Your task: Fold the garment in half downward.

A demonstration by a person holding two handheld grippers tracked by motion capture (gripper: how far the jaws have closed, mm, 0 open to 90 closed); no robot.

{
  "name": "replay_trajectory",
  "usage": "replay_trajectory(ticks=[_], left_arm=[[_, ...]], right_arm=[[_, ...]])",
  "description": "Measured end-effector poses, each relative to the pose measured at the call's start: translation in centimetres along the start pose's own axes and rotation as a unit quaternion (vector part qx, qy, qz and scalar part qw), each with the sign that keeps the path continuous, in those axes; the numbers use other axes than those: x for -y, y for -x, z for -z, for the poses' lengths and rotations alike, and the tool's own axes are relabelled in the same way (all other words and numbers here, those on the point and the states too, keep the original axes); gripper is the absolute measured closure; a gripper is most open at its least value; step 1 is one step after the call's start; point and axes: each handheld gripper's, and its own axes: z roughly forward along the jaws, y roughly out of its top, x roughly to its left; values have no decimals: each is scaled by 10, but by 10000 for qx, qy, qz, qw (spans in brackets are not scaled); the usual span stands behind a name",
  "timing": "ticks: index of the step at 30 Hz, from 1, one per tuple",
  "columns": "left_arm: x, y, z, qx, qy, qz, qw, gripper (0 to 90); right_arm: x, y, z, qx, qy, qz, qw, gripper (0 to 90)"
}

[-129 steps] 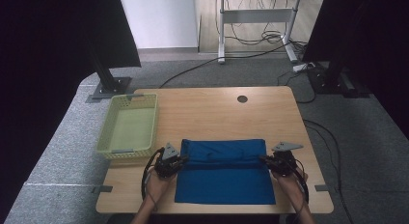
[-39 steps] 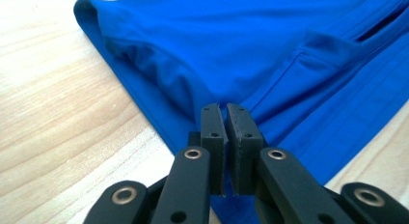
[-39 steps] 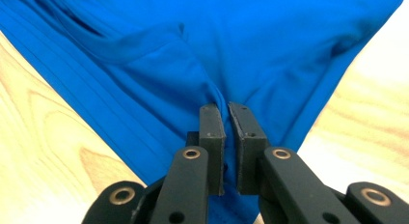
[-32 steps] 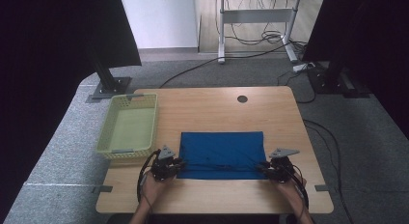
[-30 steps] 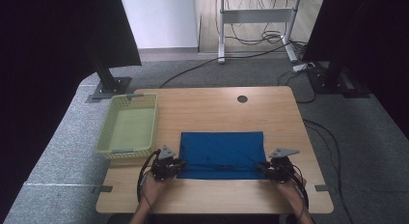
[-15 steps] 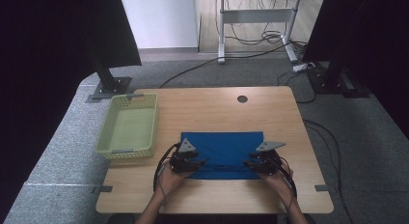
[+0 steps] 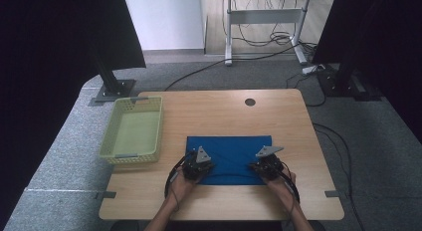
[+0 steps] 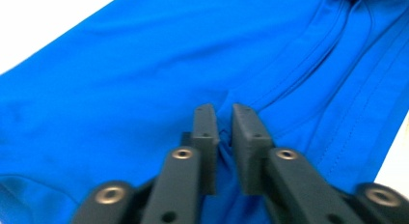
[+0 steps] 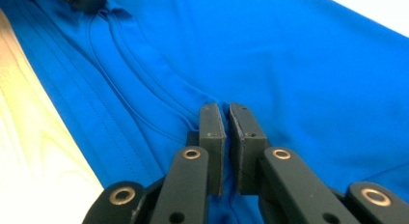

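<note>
A folded blue cloth (image 7: 230,152) lies flat on the wooden table (image 7: 224,111), toward its near side. My left gripper (image 7: 203,167) sits on the cloth's near left part and my right gripper (image 7: 261,167) on its near right part. In the left gripper view the jaws of the left gripper (image 8: 223,110) have just been closing and pinch a ridge of the blue cloth (image 8: 144,64). The right gripper (image 9: 225,108) has likewise just been closing, with a pinch of blue cloth (image 9: 299,64) beside the stitched hems between its jaws.
A pale green plastic basket (image 7: 110,131) stands at the table's left edge. A round cable hole (image 7: 250,101) sits at the far middle. Bare wood (image 9: 29,151) runs along the cloth's near edge. Black stands and cables lie on the floor beyond the table.
The cloth was folded shorter, away from the near edge. Over the last second both grippers slid inward from its near corners onto the cloth, toward each other.
</note>
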Motion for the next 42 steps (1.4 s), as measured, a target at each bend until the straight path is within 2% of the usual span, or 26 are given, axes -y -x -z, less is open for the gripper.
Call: replay_trajectory(ticks=[3, 4, 6, 8, 10, 11, 12, 13, 14, 15, 16, 17, 18, 19, 20, 22, 23, 28, 29, 33, 34, 35, 36, 38, 40, 42], left_arm=[[-1, -1, 3, 39, 60, 41, 10000, 847], [-3, -1, 18, 191, 262, 132, 9994, 847], [-3, -1, 18, 191, 262, 132, 9994, 847], [1, 1, 30, 315, 332, 138, 9989, 846], [1, 1, 30, 315, 332, 138, 9989, 845], [11, 6, 36, 455, 297, 166, 9984, 845], [11, 6, 36, 455, 297, 166, 9984, 842], [11, 6, 36, 455, 297, 166, 9984, 842], [11, 6, 36, 455, 297, 166, 9984, 842], [24, 12, 35, 586, 145, 163, 9980, 842], [24, 12, 35, 586, 145, 163, 9980, 837], [24, 12, 35, 586, 145, 163, 9980, 837], [32, 15, 35, 658, 7, 148, 9977, 837], [32, 15, 35, 658, 7, 148, 9977, 796], [31, 12, 46, 677, 181, 241, 9973, 740], [31, 12, 46, 677, 181, 241, 9973, 724], [24, 6, 55, 681, 434, 386, 9960, 678], [17, 0, 55, 577, 480, 434, 9962, 613], [15, -7, 38, 481, 323, 550, 9968, 569], [16, -7, 33, 474, 246, 554, 9970, 541], [23, -2, 23, 400, -2, 426, 9983, 541], [23, -2, 23, 400, -2, 426, 9983, 503], [26, 2, 22, 379, -122, 337, 9986, 503], [26, 2, 22, 379, -122, 337, 9986, 491], [27, 1, 26, 310, -159, 314, 9989, 470], [25, -1, 28, 295, -104, 364, 9988, 457]], right_arm=[[-1, -1, 5, -19, 108, 34, 9999, 843], [-4, -4, 13, -88, 277, 28, 9996, 842], [-4, -6, 17, -124, 344, 30, 9993, 842], [-3, -9, 23, -201, 432, 41, 9989, 841], [-1, -11, 26, -243, 456, 62, 9986, 841], [-1, -11, 26, -243, 456, 62, 9986, 840], [-1, -11, 26, -243, 456, 62, 9986, 840], [8, -17, 30, -399, 464, 60, 9981, 840], [8, -17, 30, -399, 464, 60, 9981, 834], [8, -17, 30, -399, 464, 60, 9981, 834], [8, -17, 30, -399, 464, 60, 9981, 834], [19, -22, 31, -584, 347, 35, 9977, 834], [19, -22, 31, -584, 347, 35, 9977, 818], [19, -22, 31, -584, 347, 35, 9977, 818], [27, -25, 38, -699, 275, 57, 9972, 770], [26, -25, 42, -698, 335, 40, 9970, 770], [24, -23, 47, -676, 464, 21, 9966, 741], [18, -18, 50, -578, 592, -46, 9966, 734], [16, -13, 44, -430, 584, -138, 9973, 668], [18, -12, 34, -290, 441, -178, 9984, 649], [18, -12, 34, -290, 441, -178, 9984, 627], [18, -12, 34, -290, 441, -178, 9984, 627], [25, -12, 22, -197, 231, -152, 9994, 574], [28, -14, 21, -163, 119, -81, 9998, 574], [32, -16, 24, -125, 29, -27, 9999, 508], [32, -16, 25, -97, 66, -46, 9999, 490]])
